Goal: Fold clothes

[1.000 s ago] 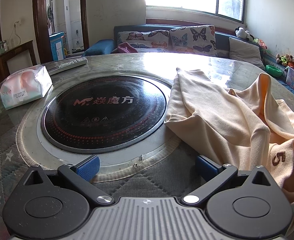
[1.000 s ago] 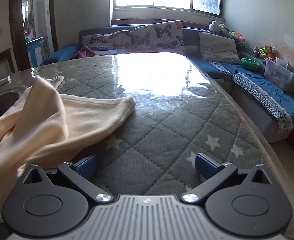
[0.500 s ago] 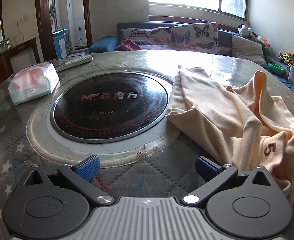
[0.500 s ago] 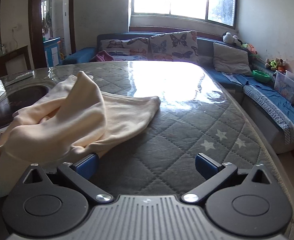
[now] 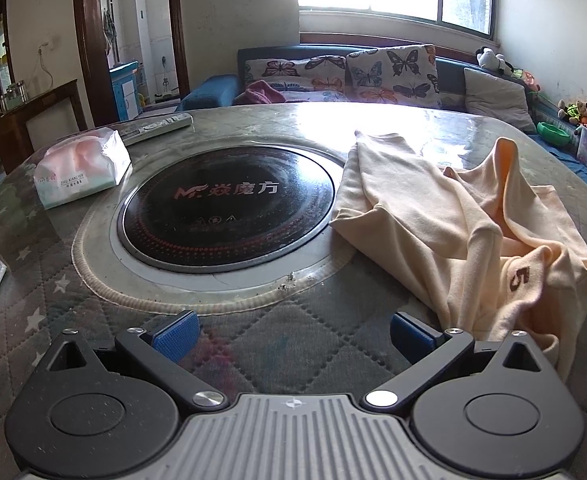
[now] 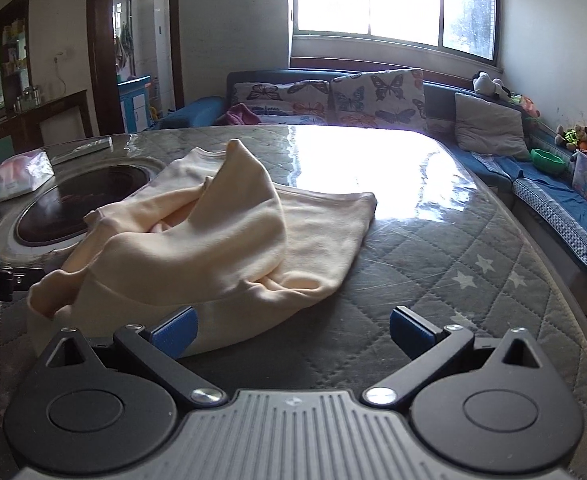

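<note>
The cream garment (image 5: 445,216), a soft knit with a brown "5" (image 5: 519,278) near one edge, lies crumpled on the quilted, star-printed table (image 6: 433,272); in the left wrist view it fills the right half of the frame, its far corner lapping the rim of the round black cooktop (image 5: 225,204) at centre, and in the right wrist view it sits left of centre, one fold standing up in a peak. The left gripper (image 5: 291,330) is spread wide and holds nothing, its blue pads (image 5: 175,330) over bare quilting, with the cloth's near hem just beside the right-hand finger. The right gripper (image 6: 291,326) is likewise released and empty, its left-hand pad at or over the cloth's near edge; contact cannot be told. By its look the fabric is light, limp and not slippery, so it should drape and bunch rather than keep a shape, and a pinch on one layer would likely drag the folds beneath. The sensible holds seem to be the ribbed hem or a corner, one for each claw, to spread it flat before any fold. A tissue pack (image 5: 79,168) at left and a remote (image 5: 157,128) beyond it lie well apart from the cloth.
</note>
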Demonstrator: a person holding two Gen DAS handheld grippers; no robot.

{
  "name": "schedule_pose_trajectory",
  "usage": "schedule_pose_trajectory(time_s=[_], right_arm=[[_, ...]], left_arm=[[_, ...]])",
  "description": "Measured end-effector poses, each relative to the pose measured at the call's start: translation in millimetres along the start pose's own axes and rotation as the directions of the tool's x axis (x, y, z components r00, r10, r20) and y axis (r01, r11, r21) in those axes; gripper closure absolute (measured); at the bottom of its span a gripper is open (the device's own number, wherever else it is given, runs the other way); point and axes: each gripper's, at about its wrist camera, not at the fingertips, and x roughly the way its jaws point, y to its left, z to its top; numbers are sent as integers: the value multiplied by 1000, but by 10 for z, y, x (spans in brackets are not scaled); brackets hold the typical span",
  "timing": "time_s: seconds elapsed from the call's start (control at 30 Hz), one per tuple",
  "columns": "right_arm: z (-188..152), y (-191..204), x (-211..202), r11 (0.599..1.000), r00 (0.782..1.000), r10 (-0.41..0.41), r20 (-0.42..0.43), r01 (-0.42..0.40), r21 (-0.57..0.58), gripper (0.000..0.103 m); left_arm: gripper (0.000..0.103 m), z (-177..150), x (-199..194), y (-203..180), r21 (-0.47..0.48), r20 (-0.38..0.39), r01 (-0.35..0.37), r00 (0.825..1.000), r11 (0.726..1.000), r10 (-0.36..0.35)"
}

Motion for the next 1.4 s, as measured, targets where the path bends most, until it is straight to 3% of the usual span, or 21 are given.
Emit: schedule_pose_trajectory(time_s=[1.4], right_arm=[[-19, 296, -341, 998, 998, 52, 45, -50, -38, 0]], left_arm=[[0, -23, -327, -211, 71, 37, -7, 999, 997, 5]])
